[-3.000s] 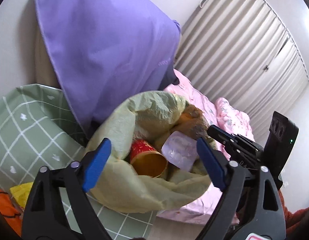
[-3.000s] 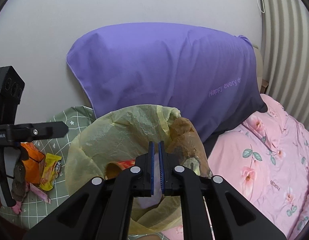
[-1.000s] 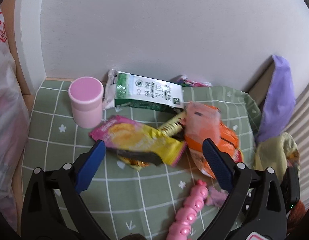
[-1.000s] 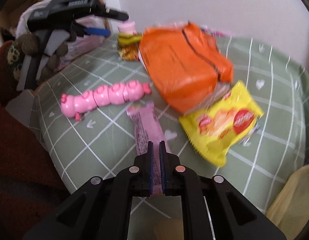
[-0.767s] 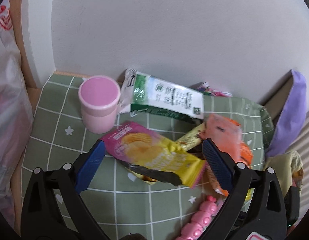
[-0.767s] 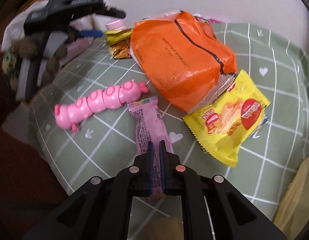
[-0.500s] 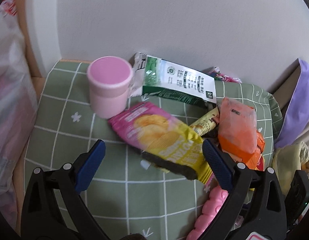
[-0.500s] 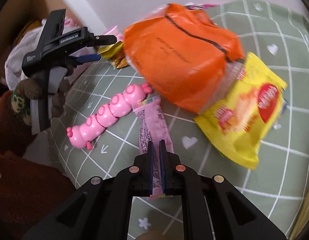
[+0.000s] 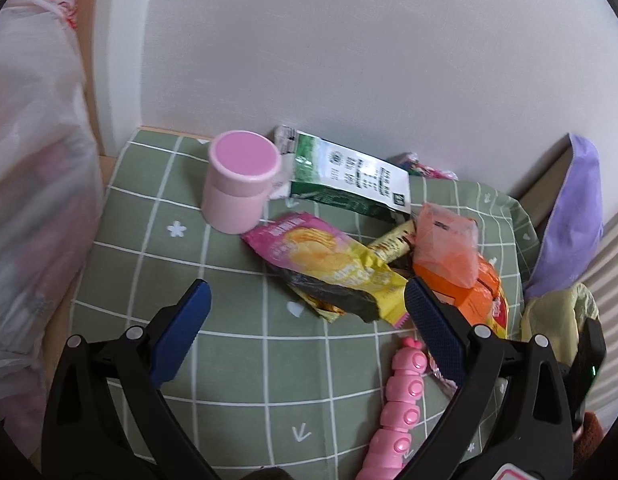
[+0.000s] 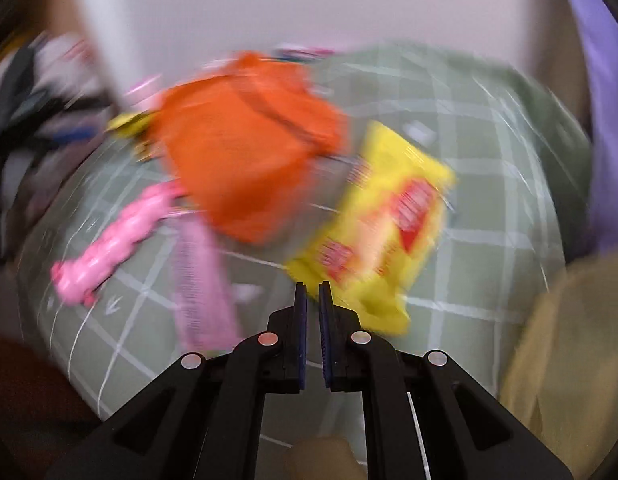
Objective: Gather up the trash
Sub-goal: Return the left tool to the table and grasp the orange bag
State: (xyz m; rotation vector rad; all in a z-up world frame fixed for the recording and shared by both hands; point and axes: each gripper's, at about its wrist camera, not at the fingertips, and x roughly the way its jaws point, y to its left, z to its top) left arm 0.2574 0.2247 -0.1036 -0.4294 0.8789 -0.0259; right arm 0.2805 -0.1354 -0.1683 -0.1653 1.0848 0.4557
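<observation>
Your left gripper (image 9: 305, 322) now lower over green cloth (image 9: 237, 344), jaws spread, chip bag (image 9: 329, 264) centre frame between them. Right gripper (image 10: 312, 308) swinging, view blurred, jaws nearly together, empty; yellow packet (image 10: 381, 224) just beyond. Trash bag (image 9: 557, 324) right edge. Next pick looks close.

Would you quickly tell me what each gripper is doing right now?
Left gripper: open, holding nothing.
Right gripper: nearly shut, nothing between its tongs.

Left tongs (image 9: 305, 312): black plastic frame, silver screws, ribbed blue pads (image 9: 433, 330). Right tongs (image 10: 312, 292): same black frame, silver screws, thin blue pads.
</observation>
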